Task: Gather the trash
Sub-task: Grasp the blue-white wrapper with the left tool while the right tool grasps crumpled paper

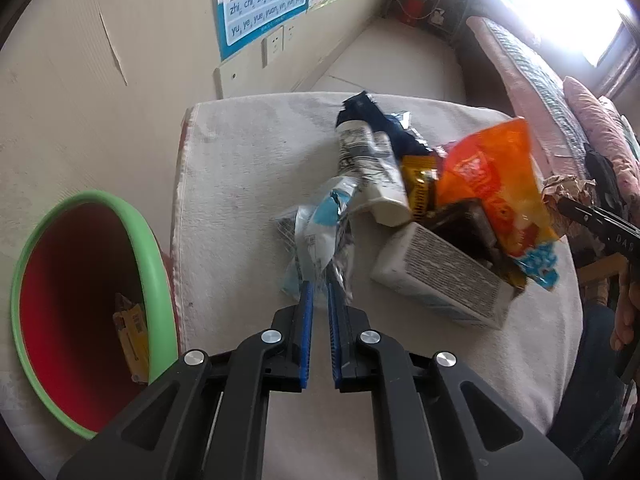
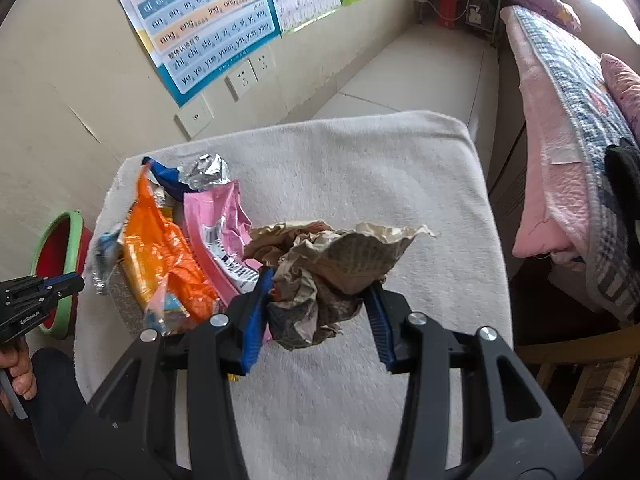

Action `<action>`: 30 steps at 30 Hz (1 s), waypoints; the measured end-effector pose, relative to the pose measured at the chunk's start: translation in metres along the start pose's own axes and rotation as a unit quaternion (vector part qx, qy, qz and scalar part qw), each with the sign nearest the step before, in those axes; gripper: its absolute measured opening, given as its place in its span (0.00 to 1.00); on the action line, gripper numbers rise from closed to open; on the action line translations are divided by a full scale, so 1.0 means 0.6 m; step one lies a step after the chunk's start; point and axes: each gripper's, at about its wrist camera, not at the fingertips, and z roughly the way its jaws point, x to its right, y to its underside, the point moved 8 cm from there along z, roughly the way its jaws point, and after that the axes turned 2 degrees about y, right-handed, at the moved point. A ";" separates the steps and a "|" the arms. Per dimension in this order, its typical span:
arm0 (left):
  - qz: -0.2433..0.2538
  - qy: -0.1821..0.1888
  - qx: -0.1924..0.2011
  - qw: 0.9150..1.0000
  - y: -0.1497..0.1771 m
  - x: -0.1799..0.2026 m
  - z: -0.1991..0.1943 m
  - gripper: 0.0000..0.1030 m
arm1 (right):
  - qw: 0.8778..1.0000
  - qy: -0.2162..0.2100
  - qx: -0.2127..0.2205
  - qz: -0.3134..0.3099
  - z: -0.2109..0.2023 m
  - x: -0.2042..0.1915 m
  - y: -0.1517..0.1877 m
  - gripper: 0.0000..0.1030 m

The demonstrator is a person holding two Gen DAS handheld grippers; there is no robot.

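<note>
Your left tool [image 1: 319,292] pinches the clear blue-printed wrapper [image 1: 320,236] above the towel-covered table [image 1: 232,184], beside the green-rimmed bin [image 1: 24,272]. Your right tool [image 2: 320,300] clamps the crumpled brown paper [image 2: 332,264] over the table.

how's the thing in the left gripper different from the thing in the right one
The left gripper pinches a thin clear and blue plastic wrapper by one edge, jaws nearly closed. The right gripper clamps a bulky crumpled brown paper wad, jaws spread wide. The wrapper is glossy and see-through; the paper is matte and opaque. Both are trash gripped over the white towel.
</note>
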 end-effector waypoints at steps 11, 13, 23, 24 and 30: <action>-0.021 0.006 0.018 1.000 0.010 0.010 -0.038 0.13 | 1.000 -0.005 0.026 0.001 -0.059 0.001 0.013 0.42; -0.026 0.012 0.019 0.999 0.009 0.009 -0.036 0.30 | 1.000 -0.006 0.024 0.000 -0.060 0.001 0.017 0.42; -0.043 0.011 0.005 0.999 -0.037 0.007 0.015 0.53 | 1.000 -0.004 0.012 -0.001 -0.036 0.005 0.013 0.42; -0.047 0.012 0.000 0.999 -0.041 0.005 0.026 0.53 | 1.000 -0.002 0.009 0.000 -0.031 0.008 0.012 0.42; -0.074 0.024 -0.027 0.997 -0.047 -0.011 0.082 0.53 | 1.000 0.000 -0.002 0.001 -0.009 0.015 0.009 0.42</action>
